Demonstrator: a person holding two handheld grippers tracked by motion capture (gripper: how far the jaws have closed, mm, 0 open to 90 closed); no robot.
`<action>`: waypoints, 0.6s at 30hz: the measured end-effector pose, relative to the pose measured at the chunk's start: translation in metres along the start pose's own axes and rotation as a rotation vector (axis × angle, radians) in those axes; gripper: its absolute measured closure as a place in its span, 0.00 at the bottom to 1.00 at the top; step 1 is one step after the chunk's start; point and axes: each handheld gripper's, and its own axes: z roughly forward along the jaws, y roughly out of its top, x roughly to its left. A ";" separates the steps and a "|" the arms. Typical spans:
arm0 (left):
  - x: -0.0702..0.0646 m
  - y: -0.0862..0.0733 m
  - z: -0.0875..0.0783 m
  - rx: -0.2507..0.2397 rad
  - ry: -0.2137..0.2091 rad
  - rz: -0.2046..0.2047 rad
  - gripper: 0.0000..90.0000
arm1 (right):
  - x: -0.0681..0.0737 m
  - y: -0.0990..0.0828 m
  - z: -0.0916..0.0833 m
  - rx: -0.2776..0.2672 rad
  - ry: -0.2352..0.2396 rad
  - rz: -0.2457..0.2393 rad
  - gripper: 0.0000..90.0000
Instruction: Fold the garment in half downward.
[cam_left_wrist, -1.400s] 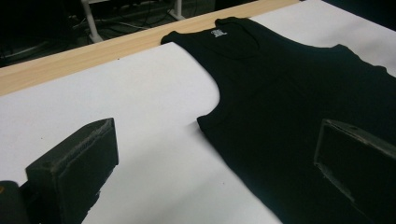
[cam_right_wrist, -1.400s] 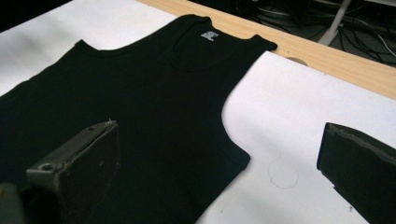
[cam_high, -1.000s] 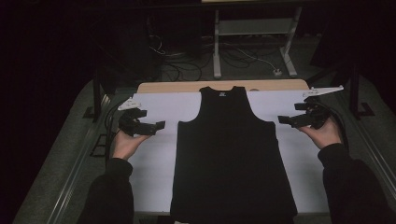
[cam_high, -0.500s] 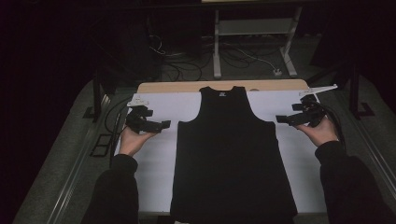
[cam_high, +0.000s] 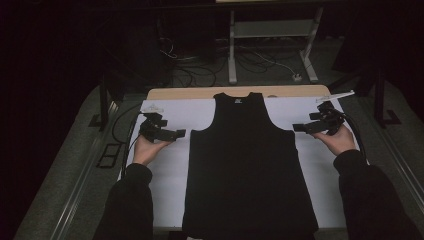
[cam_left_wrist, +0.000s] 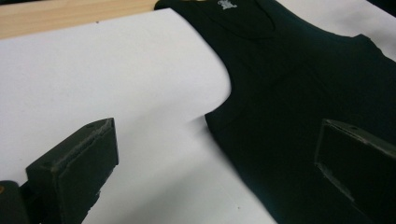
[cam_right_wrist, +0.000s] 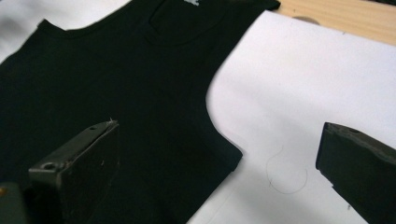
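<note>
A black sleeveless top (cam_high: 247, 165) lies flat on the white table cover (cam_high: 165, 175), neck toward the far edge. My left gripper (cam_high: 180, 133) hovers just left of the top's left armhole, jaws wide apart and empty. In the left gripper view the top (cam_left_wrist: 303, 93) spreads ahead, with one fingertip (cam_left_wrist: 79, 163) over white cover and the other (cam_left_wrist: 355, 163) over black cloth. My right gripper (cam_high: 298, 128) sits by the right armhole, open and empty. In the right gripper view the armhole corner of the top (cam_right_wrist: 116, 84) lies between the jaws.
A strip of bare wooden tabletop (cam_high: 195, 93) shows beyond the white cover. Cables (cam_high: 260, 60) and a white metal frame (cam_high: 232, 50) stand on the floor behind the table. Dark rails run along both table sides.
Both grippers have moved inward toward the top's armholes and slightly away from the person. The top has not moved.
</note>
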 end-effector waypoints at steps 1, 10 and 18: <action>0.000 0.000 0.002 0.005 -0.001 -0.001 0.00 | -0.001 0.000 0.002 0.003 0.000 0.002 0.00; -0.006 -0.003 0.016 0.035 -0.036 0.008 0.00 | -0.004 -0.005 0.013 0.035 0.002 0.008 0.00; -0.005 -0.007 0.029 0.064 -0.053 -0.011 0.00 | -0.003 -0.007 0.024 0.060 0.026 0.005 0.02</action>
